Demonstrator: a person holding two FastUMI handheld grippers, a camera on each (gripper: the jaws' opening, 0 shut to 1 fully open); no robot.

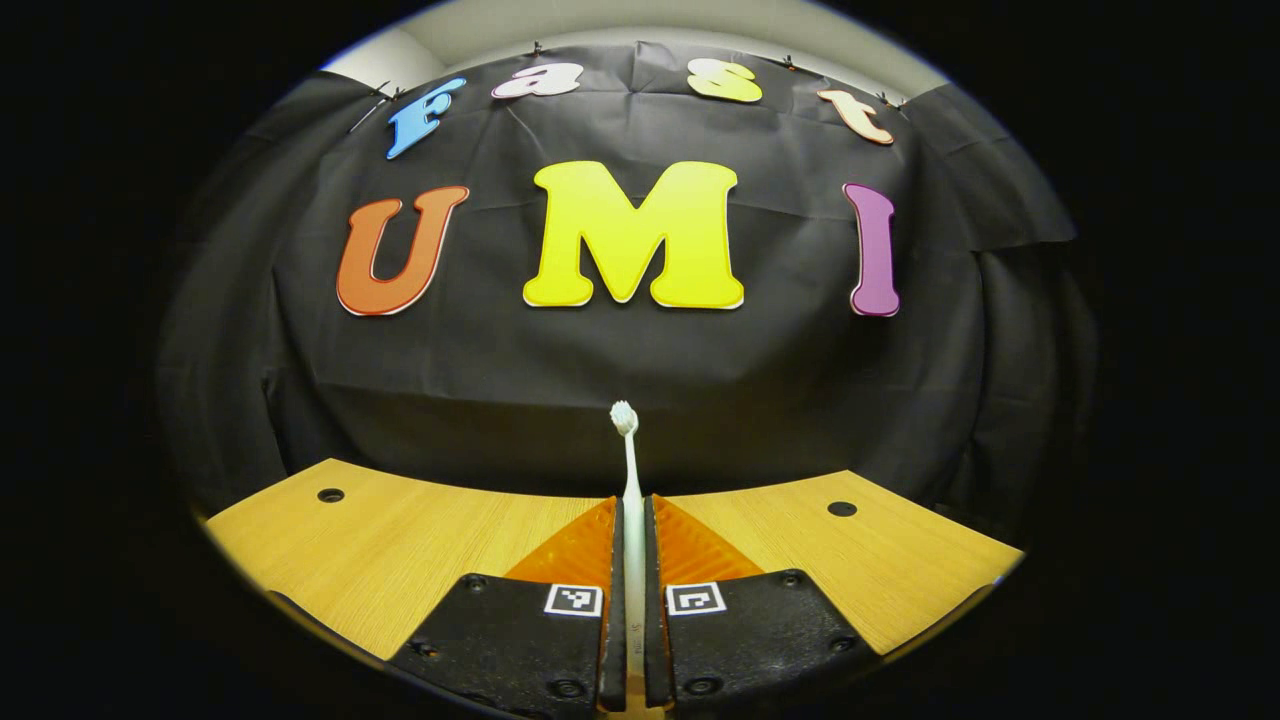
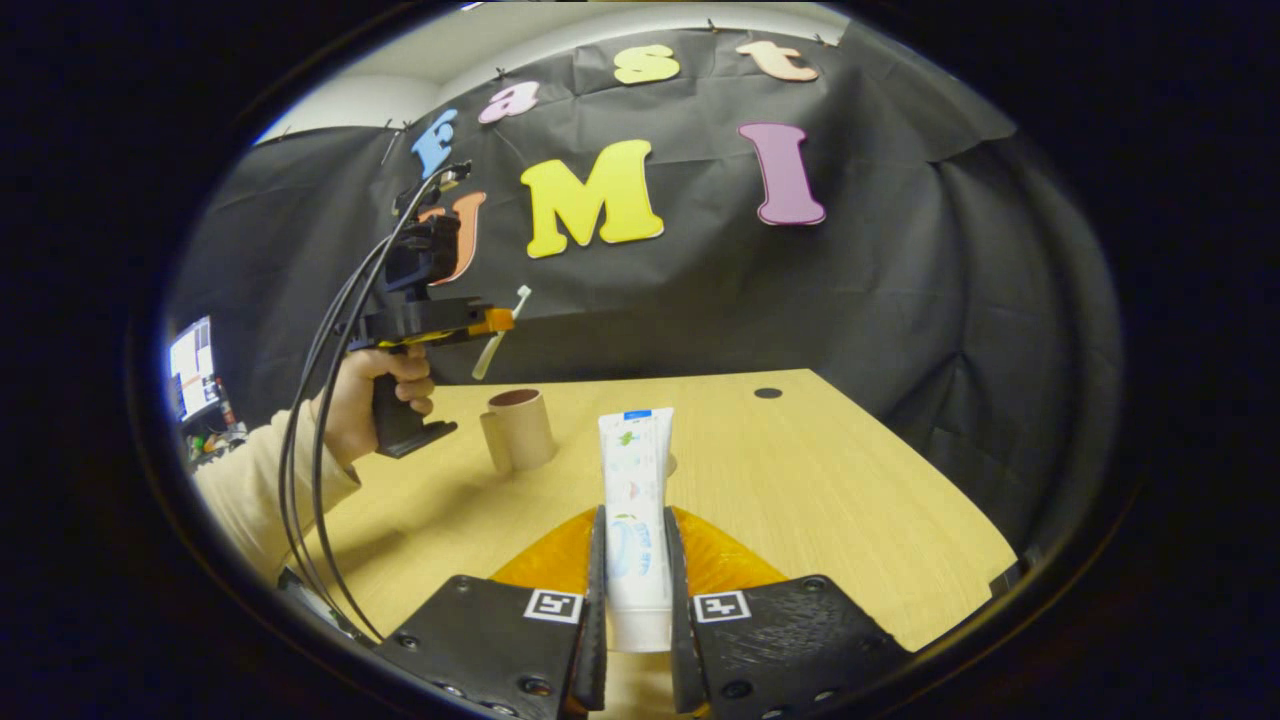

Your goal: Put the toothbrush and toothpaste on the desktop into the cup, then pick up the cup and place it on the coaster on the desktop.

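In the left gripper view my left gripper (image 1: pixel 632 515) is shut on a white toothbrush (image 1: pixel 629 470), which stands upright with its bristle head above the fingers. In the right gripper view my right gripper (image 2: pixel 635 525) is shut on a white toothpaste tube (image 2: pixel 635 470) that points forward over the wooden desktop (image 2: pixel 800 480). Farther off, a hand holds the left gripper (image 2: pixel 503 322) in the air with the toothbrush (image 2: pixel 495 345) tilted in it, above and a little left of a tan cup (image 2: pixel 520 430). A small tan rim (image 2: pixel 671 464) peeks out behind the tube; I cannot tell what it is.
The desktop (image 1: pixel 400 540) has a round hole near each far corner (image 1: pixel 330 495) (image 1: pixel 842 508). Black cables (image 2: pixel 320 400) hang from the left gripper past a light sleeve (image 2: pixel 260 480). A lit monitor (image 2: pixel 190 365) stands beyond the desk's left edge.
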